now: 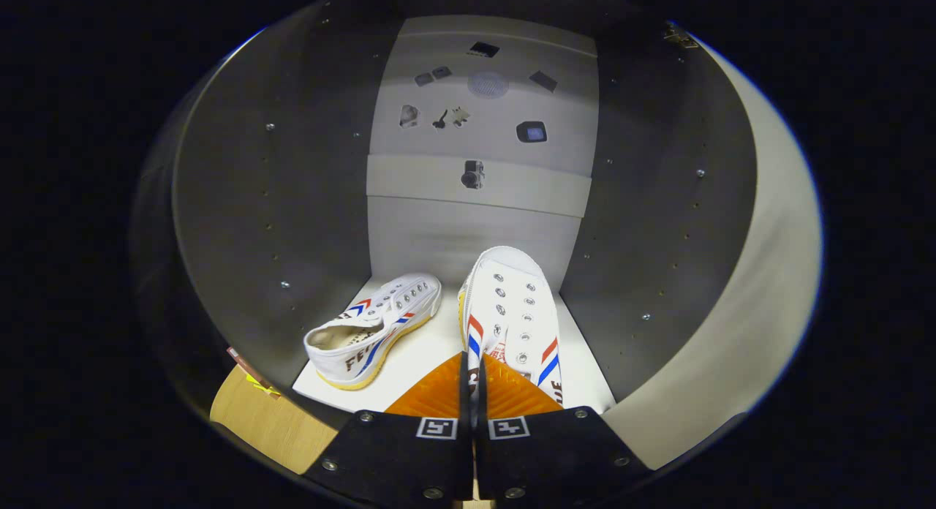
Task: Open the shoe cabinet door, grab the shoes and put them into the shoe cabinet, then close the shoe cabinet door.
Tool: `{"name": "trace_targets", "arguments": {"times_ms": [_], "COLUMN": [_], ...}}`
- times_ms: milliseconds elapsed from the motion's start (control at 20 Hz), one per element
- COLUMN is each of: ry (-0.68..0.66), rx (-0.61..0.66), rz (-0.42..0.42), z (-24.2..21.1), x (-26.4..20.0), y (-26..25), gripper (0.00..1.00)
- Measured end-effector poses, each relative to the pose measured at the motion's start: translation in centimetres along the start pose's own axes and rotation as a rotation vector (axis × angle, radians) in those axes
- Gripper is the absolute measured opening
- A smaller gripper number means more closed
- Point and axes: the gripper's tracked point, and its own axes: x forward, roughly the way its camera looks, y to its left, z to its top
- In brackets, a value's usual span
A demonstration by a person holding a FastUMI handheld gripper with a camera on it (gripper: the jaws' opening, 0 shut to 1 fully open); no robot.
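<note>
1. Gripper view: the gripper [473, 383] reaches into the open shoe cabinet [292, 202], with its fingers [431, 396] drawn almost together and pinching the heel edge of the held shoe [515, 311]. Both fingers appear to press on that thin edge.
2. The held shoe runs straight ahead from the fingers, long axis in line with them, toe pointing at the cabinet's back wall [468, 231] and close to it. Whether its sole rests fully on the cabinet floor [431, 355] I cannot tell.
3. The second shoe [376, 326] lies on the cabinet floor just left of the held one, angled, toe toward the back wall and heel opening nearer the fingers; the two shoes are near but apart.
4. The open door [768, 275] stands to the right of the fingers.
5. Judgement: the placing step looks nearly done. The coming move turns on the shoe lying dead ahead, so releasing and pulling straight back should leave it in place.
</note>
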Motion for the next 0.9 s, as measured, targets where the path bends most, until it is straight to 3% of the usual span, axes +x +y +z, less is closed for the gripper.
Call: {"name": "trace_targets", "arguments": {"times_ms": [300,450,500,550,600,650,900], "ry": [0.125,0.122,0.082,0.043,0.004,-0.033,-0.238], "rx": [0.016,0.003,-0.006,-0.012,-0.023,-0.027,-0.013], "rz": [-0.015,-0.035,-0.032,-0.027,-0.040,-0.043,0.051], "z": [-1.9,-1.9,-1.2,-0.4,0.4,1.4,4.0], "x": [6.8,6.9,6.7,6.0,4.7,3.3,-6.3], "y": [-0.2,-0.3,-0.2,0.0,-0.2,-0.4,0.9], "gripper": [0.01,0.04,0.08,0.20,0.23,0.33,0.60]}}
